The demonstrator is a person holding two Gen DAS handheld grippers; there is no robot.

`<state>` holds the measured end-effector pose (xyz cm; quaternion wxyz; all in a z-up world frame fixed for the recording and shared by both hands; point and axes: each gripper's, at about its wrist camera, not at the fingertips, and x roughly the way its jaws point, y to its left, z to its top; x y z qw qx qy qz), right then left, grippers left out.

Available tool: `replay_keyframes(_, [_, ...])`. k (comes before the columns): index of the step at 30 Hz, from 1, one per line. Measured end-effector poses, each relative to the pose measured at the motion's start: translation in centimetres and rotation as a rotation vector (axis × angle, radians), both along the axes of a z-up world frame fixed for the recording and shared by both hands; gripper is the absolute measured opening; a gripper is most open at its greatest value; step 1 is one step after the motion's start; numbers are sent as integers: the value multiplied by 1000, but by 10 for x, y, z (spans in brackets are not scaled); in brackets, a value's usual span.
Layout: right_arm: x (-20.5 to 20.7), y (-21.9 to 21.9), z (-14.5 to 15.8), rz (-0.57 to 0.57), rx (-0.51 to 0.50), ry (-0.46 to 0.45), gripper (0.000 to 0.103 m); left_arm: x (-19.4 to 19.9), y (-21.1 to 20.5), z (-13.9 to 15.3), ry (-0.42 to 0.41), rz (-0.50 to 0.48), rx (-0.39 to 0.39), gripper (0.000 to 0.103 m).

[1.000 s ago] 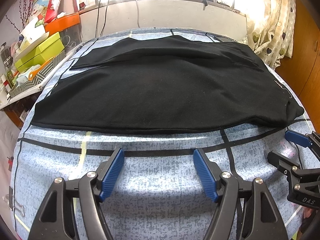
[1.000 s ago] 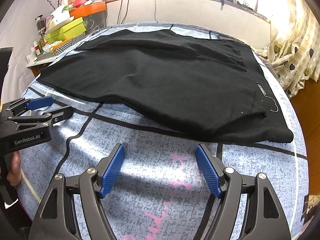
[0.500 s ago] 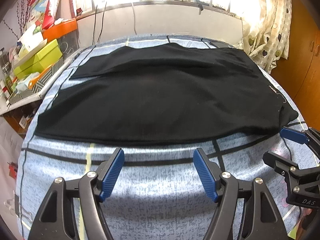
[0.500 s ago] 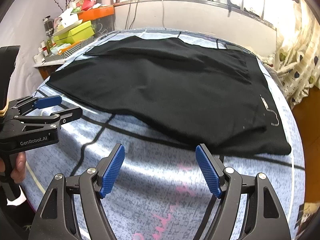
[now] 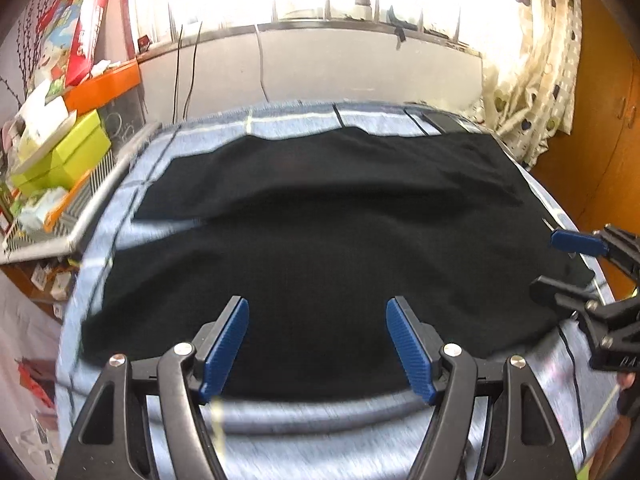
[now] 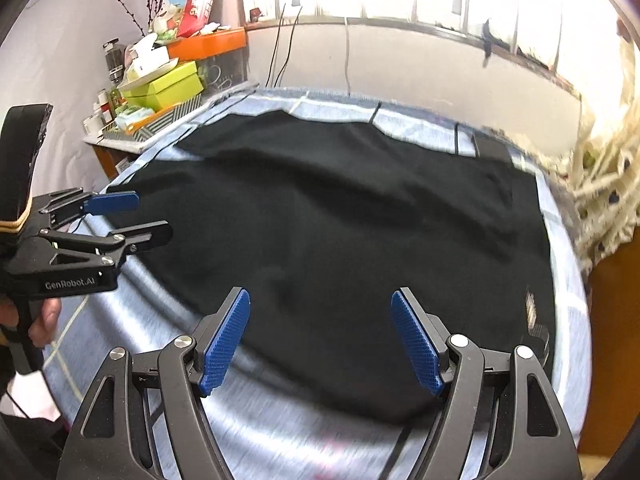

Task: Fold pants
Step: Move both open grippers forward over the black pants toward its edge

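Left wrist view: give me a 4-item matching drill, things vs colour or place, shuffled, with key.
Things:
1. soft black pants
2. flat rectangular cardboard box
3. thin fabric curtain
4. left claw

Colour or place:
A. cream with heart print, far right by the window
B. open, blue pads over the near edge of the pants
C. lime green, on the cluttered side table at left
D. spread across the blue-grey patterned bedsheet

Pairs: 1-D, 2-C, 3-A, 4-B
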<state>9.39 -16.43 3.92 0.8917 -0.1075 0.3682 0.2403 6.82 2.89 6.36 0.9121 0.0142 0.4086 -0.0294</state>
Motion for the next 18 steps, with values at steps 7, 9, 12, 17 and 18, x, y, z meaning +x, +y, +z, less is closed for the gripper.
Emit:
replay_keyframes(7, [86, 6, 11, 48, -8, 1, 74, 73, 34, 4, 0, 30, 16, 74])
replay_keyframes(9, [113, 10, 9, 59, -25, 3, 74, 99, 47, 1, 11, 50, 11, 74])
replay_keyframes(12, [151, 14, 4, 75, -39, 18, 74, 135, 64, -4, 23, 74, 27, 74])
replay_keyframes(17, [213, 14, -8, 80, -54, 57, 74, 189, 90, -17, 44, 105, 29, 74])
replay_keyframes(18, [223, 14, -11, 77, -56, 60, 74, 199, 93, -20, 49, 109, 33, 74])
